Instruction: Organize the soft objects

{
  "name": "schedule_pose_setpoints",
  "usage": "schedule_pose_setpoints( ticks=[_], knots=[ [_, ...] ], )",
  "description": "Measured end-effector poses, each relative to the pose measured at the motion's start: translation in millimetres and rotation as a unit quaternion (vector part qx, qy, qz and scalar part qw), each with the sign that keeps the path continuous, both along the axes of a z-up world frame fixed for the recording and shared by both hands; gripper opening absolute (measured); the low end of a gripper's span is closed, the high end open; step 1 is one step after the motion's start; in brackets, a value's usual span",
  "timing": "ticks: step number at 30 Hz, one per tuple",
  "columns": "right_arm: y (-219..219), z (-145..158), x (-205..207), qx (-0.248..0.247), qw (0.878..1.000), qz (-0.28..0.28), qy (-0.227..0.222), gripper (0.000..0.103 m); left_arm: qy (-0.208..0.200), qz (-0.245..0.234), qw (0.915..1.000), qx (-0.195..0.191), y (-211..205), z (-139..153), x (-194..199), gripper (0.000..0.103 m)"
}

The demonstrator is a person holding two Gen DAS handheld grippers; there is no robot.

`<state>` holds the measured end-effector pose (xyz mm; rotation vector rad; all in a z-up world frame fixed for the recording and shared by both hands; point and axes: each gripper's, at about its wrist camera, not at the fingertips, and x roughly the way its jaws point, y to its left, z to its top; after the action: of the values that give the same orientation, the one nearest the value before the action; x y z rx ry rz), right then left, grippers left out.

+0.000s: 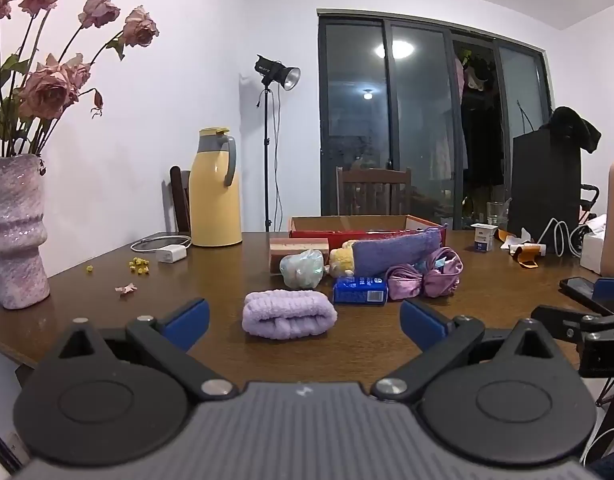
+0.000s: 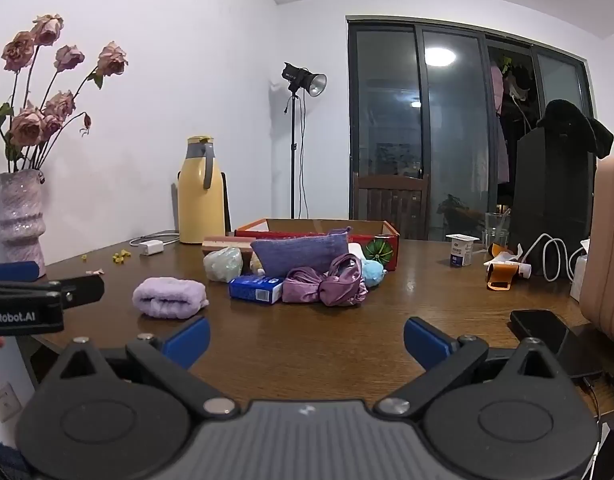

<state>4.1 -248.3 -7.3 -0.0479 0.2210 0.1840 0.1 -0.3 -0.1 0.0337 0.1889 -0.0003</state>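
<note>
Left wrist view: both the left gripper (image 1: 305, 322) and right gripper (image 2: 307, 340) are gaping empty; the lilac towel roll (image 1: 289, 314) is looking soft and light, best pinched mid-roll.

The only lettering that reads clearly is white print, "enRobot.AI", cut off at the picture's left edge, on the black body of the left gripper (image 2: 25, 314) in the right wrist view. The blue packet (image 2: 255, 289) near the table's middle and the small white cup (image 2: 460, 249) toward its far right edge carry print too small to read.
</note>
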Motion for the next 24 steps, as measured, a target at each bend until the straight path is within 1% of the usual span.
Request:
schedule_pose_setpoints(
  ticks=[3,4,7,11,14,19,21,24],
  knots=[
    [0,1,-1,0.001,1.000,-0.002,-0.001,0.103,0.003,0.000,1.0000,0.000,-2,-1,0,0.103],
    [-4,0,4,0.004,1.000,-0.002,0.002,0.103,0.014,-0.001,0.9999,-0.003,-2,0,3,0.103],
    [-7,0,4,0.008,1.000,-0.003,0.003,0.103,0.008,-0.001,1.0000,-0.003,-2,1,3,0.103],
    [-5,0,7,0.006,1.000,-0.003,0.009,0.103,0.016,0.004,0.9998,-0.008,4,-1,6,0.103],
    [-1,0,5,-0.001,1.000,-0.003,0.005,0.103,0.013,0.008,0.9999,-0.008,5,1,5,0.103],
    [1,0,2,-0.010,1.000,-0.004,0.002,0.103,0.002,0.000,1.0000,-0.002,0,2,2,0.103],
    [-1,0,2,-0.005,1.000,-0.005,0.004,0.103,0.012,-0.005,0.9999,0.003,-3,1,4,0.103],
    [-2,0,1,-0.002,1.000,-0.009,0.003,0.103,0.002,-0.010,0.9999,0.008,-5,2,3,0.103]
  ],
)
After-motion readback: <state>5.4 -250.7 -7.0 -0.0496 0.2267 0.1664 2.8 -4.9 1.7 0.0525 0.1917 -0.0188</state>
